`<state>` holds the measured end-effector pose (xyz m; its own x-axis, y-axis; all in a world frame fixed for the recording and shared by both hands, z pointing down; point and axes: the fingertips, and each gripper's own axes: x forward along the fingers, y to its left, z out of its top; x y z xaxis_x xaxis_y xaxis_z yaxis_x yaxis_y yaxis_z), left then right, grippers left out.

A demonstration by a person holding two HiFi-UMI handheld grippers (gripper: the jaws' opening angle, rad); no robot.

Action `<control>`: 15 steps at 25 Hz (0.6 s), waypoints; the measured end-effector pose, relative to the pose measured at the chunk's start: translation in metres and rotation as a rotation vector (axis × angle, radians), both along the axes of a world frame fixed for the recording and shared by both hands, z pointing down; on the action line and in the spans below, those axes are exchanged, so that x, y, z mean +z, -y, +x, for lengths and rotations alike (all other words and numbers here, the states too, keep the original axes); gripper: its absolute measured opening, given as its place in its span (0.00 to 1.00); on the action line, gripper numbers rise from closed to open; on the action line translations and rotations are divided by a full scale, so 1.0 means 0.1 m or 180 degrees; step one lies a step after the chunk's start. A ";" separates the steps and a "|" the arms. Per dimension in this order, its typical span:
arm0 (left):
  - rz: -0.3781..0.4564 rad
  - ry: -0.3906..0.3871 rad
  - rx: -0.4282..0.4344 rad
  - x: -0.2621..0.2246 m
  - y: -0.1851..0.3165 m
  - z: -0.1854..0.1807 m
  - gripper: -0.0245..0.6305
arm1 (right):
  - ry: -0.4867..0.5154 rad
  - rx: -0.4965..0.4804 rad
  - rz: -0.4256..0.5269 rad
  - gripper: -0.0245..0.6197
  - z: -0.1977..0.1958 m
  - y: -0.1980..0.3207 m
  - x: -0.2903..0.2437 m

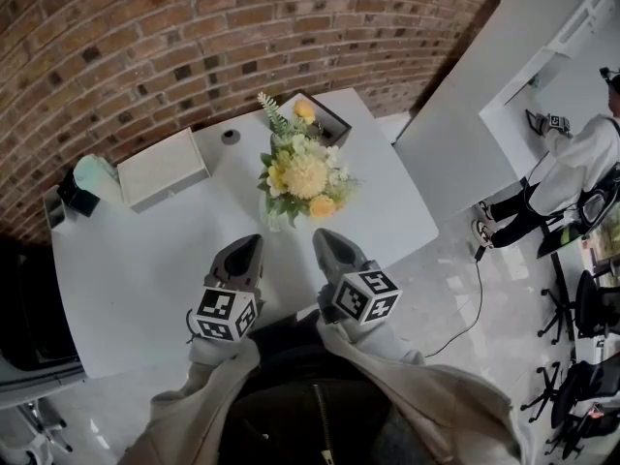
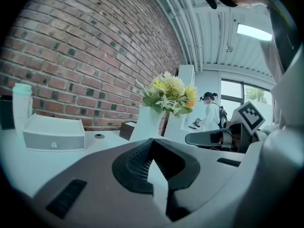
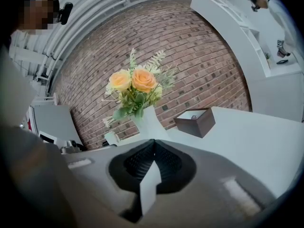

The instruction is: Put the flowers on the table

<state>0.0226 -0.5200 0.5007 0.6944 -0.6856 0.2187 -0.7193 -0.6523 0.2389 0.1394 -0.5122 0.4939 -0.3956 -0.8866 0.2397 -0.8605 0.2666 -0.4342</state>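
A bunch of yellow and cream flowers (image 1: pixel 302 174) stands upright in a white vase (image 1: pixel 279 219) in the middle of the white table (image 1: pixel 145 260). My left gripper (image 1: pixel 250 243) and right gripper (image 1: pixel 325 237) hover side by side over the table's near edge, just short of the vase. Both are shut, with nothing between their jaws. In the left gripper view the flowers (image 2: pixel 168 93) and vase (image 2: pixel 151 122) rise beyond the closed left gripper (image 2: pixel 152 141). In the right gripper view, the flowers (image 3: pixel 135 87) stand just past the closed right gripper (image 3: pixel 153 144).
A white box (image 1: pixel 163 169), a mint cup (image 1: pixel 92 170) and a dark brown open box (image 1: pixel 325 114) sit along the table's far side by the brick wall. A person (image 1: pixel 572 172) stands at a white counter on the right, with office chairs (image 1: pixel 581 318) nearby.
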 end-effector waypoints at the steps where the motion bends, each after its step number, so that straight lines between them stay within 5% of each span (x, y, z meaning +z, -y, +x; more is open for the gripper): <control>1: 0.0001 -0.0004 -0.0009 0.00 0.01 0.00 0.04 | -0.0012 -0.0014 0.0001 0.04 0.00 0.00 0.00; 15: -0.0010 0.0003 0.0000 0.06 0.00 0.05 0.04 | 0.0001 -0.0042 -0.0008 0.04 0.01 -0.02 0.04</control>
<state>0.0280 -0.5205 0.5065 0.6941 -0.6849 0.2216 -0.7196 -0.6515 0.2402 0.1404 -0.5100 0.4977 -0.4072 -0.8807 0.2418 -0.8568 0.2767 -0.4352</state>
